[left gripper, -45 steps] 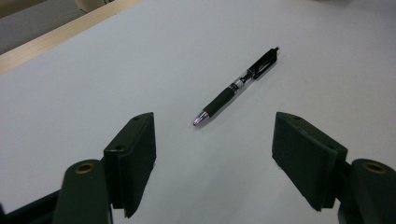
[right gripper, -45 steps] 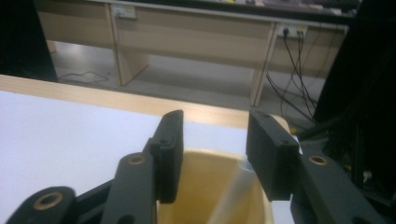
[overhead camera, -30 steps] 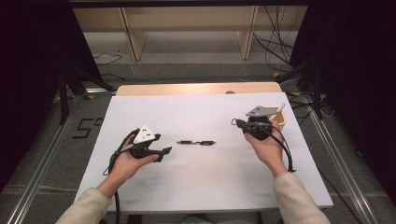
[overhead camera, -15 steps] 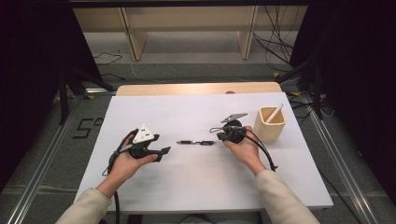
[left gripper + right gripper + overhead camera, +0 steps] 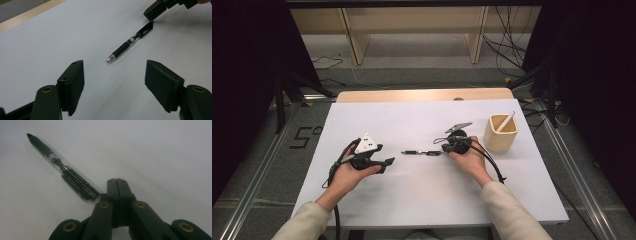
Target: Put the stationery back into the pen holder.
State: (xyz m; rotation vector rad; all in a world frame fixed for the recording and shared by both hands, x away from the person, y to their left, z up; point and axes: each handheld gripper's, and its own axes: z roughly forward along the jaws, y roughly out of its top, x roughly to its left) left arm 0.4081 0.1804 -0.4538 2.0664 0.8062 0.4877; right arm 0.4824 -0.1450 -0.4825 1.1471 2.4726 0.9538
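A black pen with a clear barrel (image 5: 421, 152) lies flat in the middle of the white table top (image 5: 412, 120). In the left gripper view the pen (image 5: 130, 41) points its tip toward my left gripper (image 5: 113, 63), which is open and empty a short way off. My left gripper (image 5: 387, 162) rests low on the table, left of the pen. My right gripper (image 5: 443, 148) is at the pen's right end. Its jaws (image 5: 117, 182) are shut together with nothing between them, and the pen (image 5: 65, 168) lies beside their left side, its clip end close against them.
A wooden cup (image 5: 500, 134) with a white stick (image 5: 507, 121) in it stands right of my right hand. A wooden strip (image 5: 422, 95) runs along the table's far edge. Dark frames and cables lie on the floor beyond.
My right hand has come left and down from beside the wooden cup to the pen's right end. The left hand and the pen have stayed put.
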